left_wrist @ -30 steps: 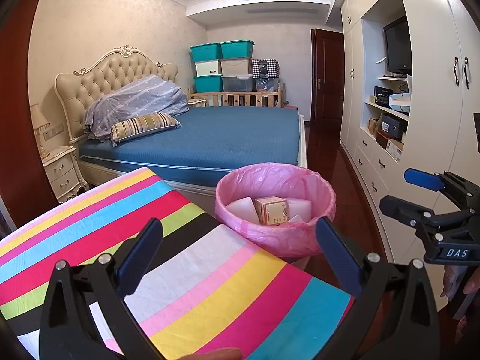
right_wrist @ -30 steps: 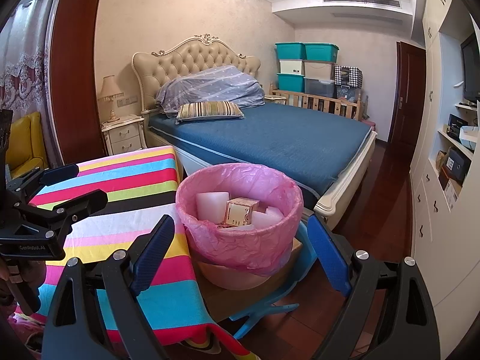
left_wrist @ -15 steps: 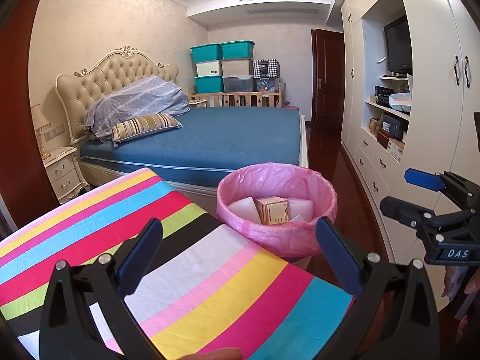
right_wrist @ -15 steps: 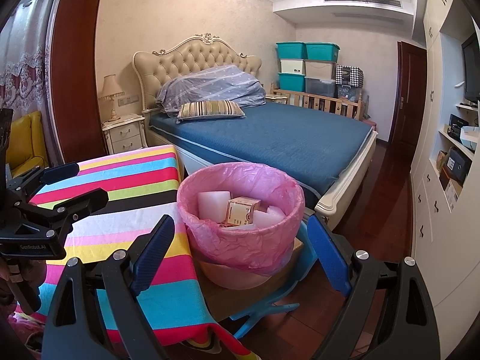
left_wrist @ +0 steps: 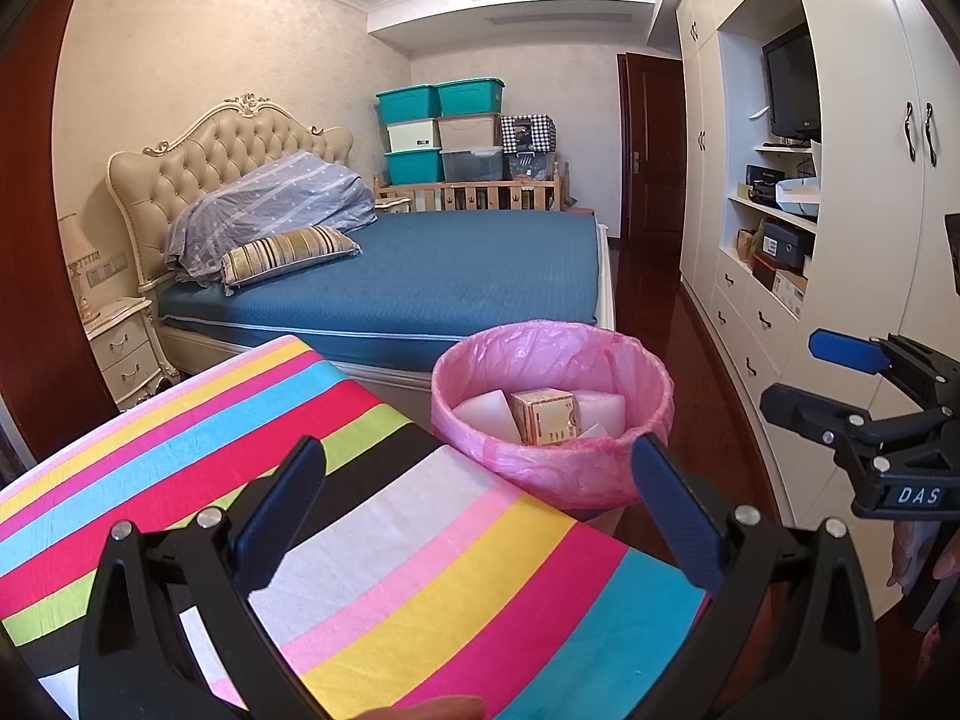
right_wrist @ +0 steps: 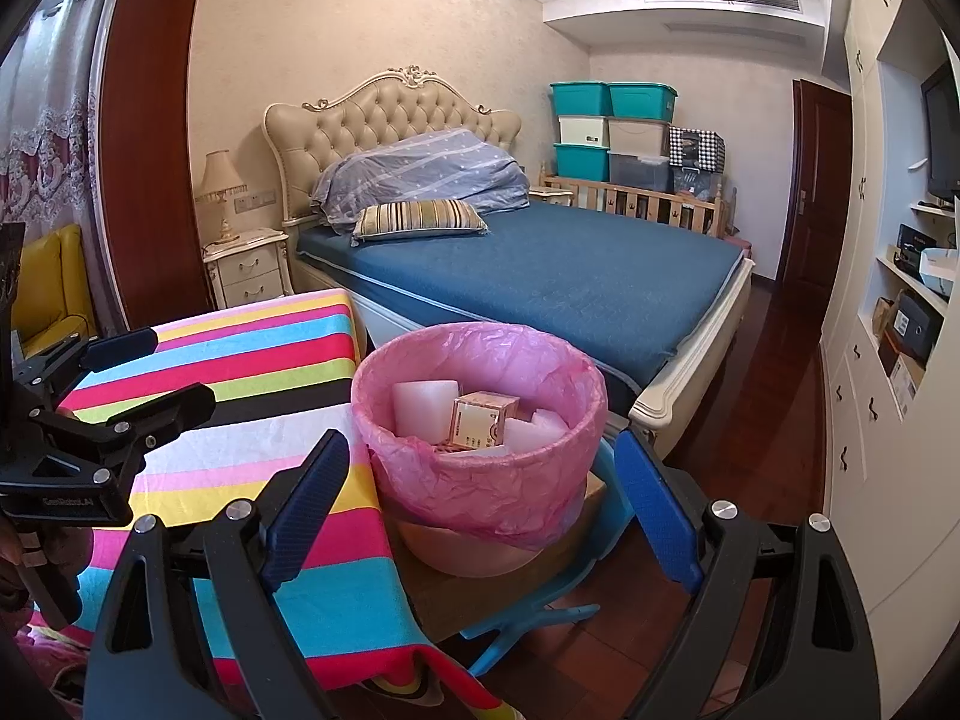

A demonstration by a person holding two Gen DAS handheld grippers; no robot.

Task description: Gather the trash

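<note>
A bin with a pink liner (left_wrist: 558,474) (right_wrist: 480,480) stands just past the right end of the striped table (left_wrist: 180,450) (right_wrist: 240,360). Inside it lie a small cardboard box (left_wrist: 543,417) (right_wrist: 483,420) and white foam pieces (left_wrist: 483,414) (right_wrist: 423,408). My left gripper (left_wrist: 480,510) (right_wrist: 165,369) hovers over the tablecloth, open, with nothing between its fingers. My right gripper (right_wrist: 480,498) (left_wrist: 804,378) is open too, its blue pads on either side of the bin from the near side and not touching it. No loose trash shows on the cloth.
The bin rests on cardboard atop a blue plastic stool (right_wrist: 540,594). Behind it is a bed with a blue cover (left_wrist: 450,276). A white wardrobe wall (left_wrist: 870,300) runs along the right, with dark wood floor (right_wrist: 768,396) between. A nightstand (right_wrist: 249,267) stands left of the bed.
</note>
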